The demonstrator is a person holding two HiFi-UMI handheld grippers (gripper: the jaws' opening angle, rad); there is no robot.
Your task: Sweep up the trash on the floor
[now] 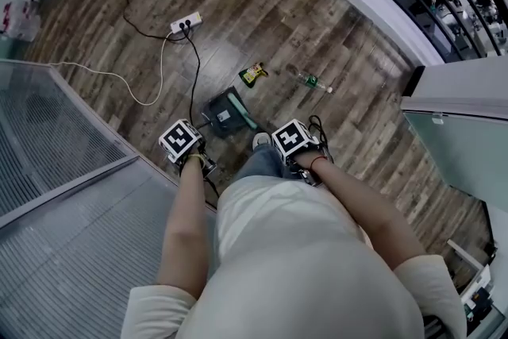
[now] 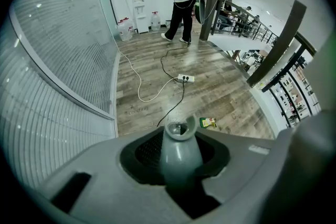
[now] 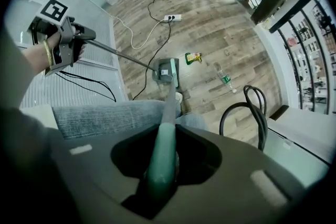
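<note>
The left gripper (image 2: 178,165) has its fingers clamped on the grey dustpan handle (image 2: 179,145), and the right gripper (image 3: 160,176) grips the green broom handle (image 3: 167,128), likely so both tools work from standing. One dustpan (image 1: 222,117) and one broom head (image 1: 244,111) rest together on the floor (image 1: 357,115). Just beyond lie two pieces of trash, unswept: one wrapper (image 1: 252,75) and one bottle (image 1: 313,81). Farther off lies one power strip (image 1: 186,25).

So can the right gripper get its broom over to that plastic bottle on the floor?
Probably yes. The right gripper is shut on the broom handle, whose lower end rests beside the dustpan; only bare floor lies between there and the plastic bottle. A small step forward might be needed.
</note>
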